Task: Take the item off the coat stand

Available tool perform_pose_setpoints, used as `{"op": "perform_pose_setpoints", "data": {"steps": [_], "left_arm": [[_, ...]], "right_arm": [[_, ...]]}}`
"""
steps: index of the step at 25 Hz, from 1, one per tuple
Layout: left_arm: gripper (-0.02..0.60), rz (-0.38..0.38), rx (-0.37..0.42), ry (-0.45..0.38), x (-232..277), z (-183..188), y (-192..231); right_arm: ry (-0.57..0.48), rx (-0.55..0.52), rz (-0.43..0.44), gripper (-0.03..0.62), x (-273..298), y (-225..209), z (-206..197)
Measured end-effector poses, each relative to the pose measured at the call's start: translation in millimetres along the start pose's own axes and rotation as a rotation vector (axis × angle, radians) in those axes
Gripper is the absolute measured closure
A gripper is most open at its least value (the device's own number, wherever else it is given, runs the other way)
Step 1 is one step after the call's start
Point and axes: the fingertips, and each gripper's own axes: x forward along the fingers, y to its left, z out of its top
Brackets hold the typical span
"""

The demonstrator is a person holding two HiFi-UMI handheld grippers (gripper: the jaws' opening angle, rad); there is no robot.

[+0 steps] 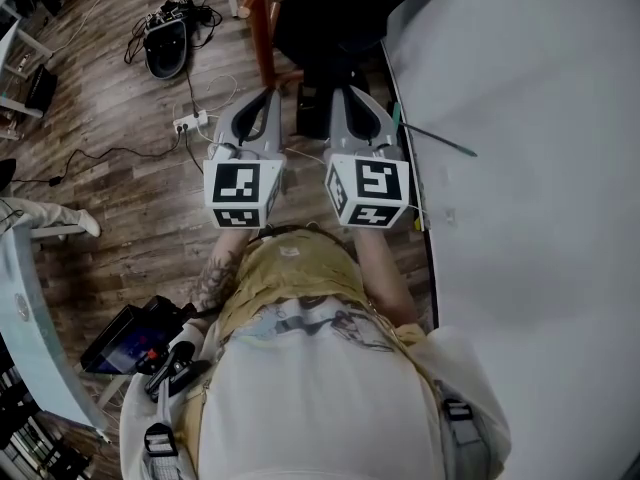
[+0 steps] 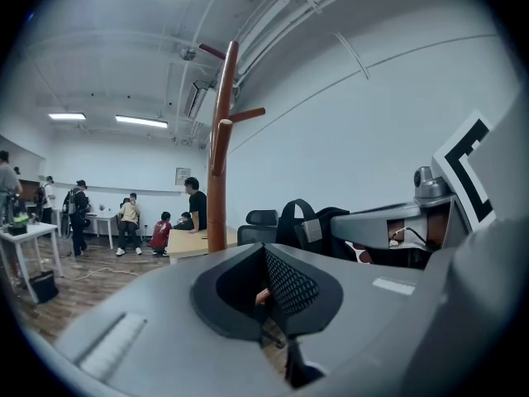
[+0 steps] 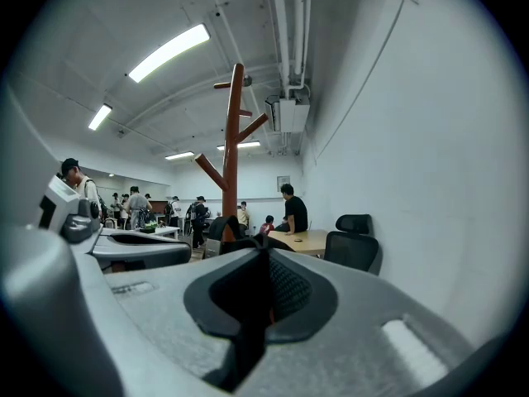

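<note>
The red-brown wooden coat stand [image 1: 258, 18] rises just ahead of me; its trunk and bare pegs show in the left gripper view [image 2: 219, 139] and the right gripper view [image 3: 233, 139]. A black backpack [image 1: 340, 18] sits low beside the pole, with its straps showing [image 2: 318, 226] and its top edge just visible [image 3: 216, 226]. Whether it hangs on a peg I cannot tell. My left gripper [image 1: 270, 93] [image 2: 264, 259] and right gripper [image 1: 340, 90] [image 3: 266, 259] are held side by side, short of the stand, both shut with nothing in them.
A white wall [image 1: 520, 118] runs close along my right. On the wooden floor to the left lie a power strip with cables [image 1: 190, 123] and a black device [image 1: 165, 48]. An office chair [image 3: 354, 246], a desk [image 3: 310, 240] and several people are behind the stand.
</note>
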Motion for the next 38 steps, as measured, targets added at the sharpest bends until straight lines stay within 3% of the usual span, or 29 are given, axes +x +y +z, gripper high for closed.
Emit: {"op": "perform_pose_setpoints", "data": {"steps": [20,38], "left_arm": [[0.584,-0.012,-0.013,0.026,-0.3,-9.1,-5.6],[0.584,-0.027,-0.024,0.053,2.4,-15.7,-9.8]], "right_arm": [[0.016,-0.007,-0.002,0.589,-4.2,2.1,-3.6],[0.048,-0.016,-0.072,0.590,-5.6,-17.7,-15.5]]}}
